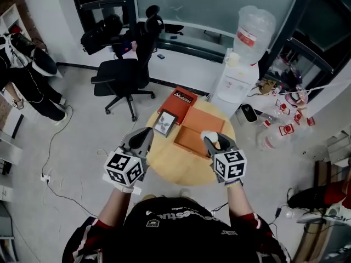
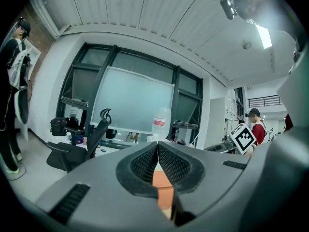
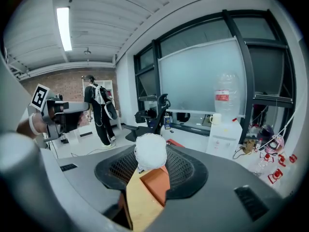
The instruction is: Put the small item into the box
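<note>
my right gripper (image 1: pixel 213 141) is closed on the small item (image 1: pixel 209 137), a white, round, soft-looking thing. in the right gripper view the small item (image 3: pixel 150 151) sits between the two jaws near their tips, with the orange of the box (image 3: pixel 155 185) below it. in the head view i hold it just over the near edge of the open box (image 1: pixel 189 136). so i judge the picking is done and the placing is not: the item is not yet inside. what is left is to lower it into the box and open the jaws.

my left gripper (image 1: pixel 140 141) has its jaws pressed together with nothing between them, and it hangs over the left side of the table, apart from the box.

the table (image 1: pixel 164 160) is round and of light wood. beside the box lie its orange lid (image 1: pixel 181 97) and a small framed picture (image 1: pixel 164 123). around it is a pale floor (image 1: pixel 82 125) with a cable (image 1: pixel 52 147), a black office chair (image 1: pixel 123 75), a water dispenser (image 1: pixel 241 64), and a person (image 1: pixel 27 75) standing far left.
</note>
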Demonstrator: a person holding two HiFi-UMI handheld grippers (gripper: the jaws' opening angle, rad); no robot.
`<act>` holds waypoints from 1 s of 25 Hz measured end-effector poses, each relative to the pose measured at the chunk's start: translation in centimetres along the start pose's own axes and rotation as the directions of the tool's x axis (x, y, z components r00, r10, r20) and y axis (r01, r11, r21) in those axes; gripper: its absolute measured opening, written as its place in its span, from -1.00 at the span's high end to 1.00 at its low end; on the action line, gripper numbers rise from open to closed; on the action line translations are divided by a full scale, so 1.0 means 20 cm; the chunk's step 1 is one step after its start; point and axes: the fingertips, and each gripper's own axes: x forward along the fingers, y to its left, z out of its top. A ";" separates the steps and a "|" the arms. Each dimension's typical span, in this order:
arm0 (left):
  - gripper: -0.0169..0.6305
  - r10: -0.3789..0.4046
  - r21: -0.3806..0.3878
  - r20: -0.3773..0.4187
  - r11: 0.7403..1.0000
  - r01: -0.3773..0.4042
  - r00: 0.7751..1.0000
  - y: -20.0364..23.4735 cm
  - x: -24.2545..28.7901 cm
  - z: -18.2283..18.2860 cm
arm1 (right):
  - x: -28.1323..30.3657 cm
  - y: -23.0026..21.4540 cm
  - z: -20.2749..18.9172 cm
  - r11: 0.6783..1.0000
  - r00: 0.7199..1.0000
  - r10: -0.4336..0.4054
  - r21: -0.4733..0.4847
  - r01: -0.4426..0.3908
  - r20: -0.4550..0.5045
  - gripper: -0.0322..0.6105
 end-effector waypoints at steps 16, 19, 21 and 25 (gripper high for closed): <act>0.89 0.104 0.048 -0.007 0.993 -0.103 0.995 0.01 0.13 -0.10 | 0.24 -0.24 -0.32 0.998 0.991 0.053 -0.027 -0.056 -0.122 0.30; 0.89 0.126 0.049 -0.011 0.991 -0.125 0.992 0.00 0.14 -0.12 | 0.31 -0.26 -0.38 0.995 0.985 0.081 -0.038 -0.088 -0.154 0.30; 0.89 0.139 0.048 -0.014 0.989 -0.139 0.990 -0.01 0.15 -0.14 | 0.36 -0.28 -0.41 0.993 0.980 0.098 -0.043 -0.107 -0.173 0.30; 0.89 0.172 0.041 -0.021 0.984 -0.171 0.985 0.02 0.16 -0.18 | 0.46 -0.28 -0.47 0.988 0.970 0.130 -0.058 -0.144 -0.207 0.30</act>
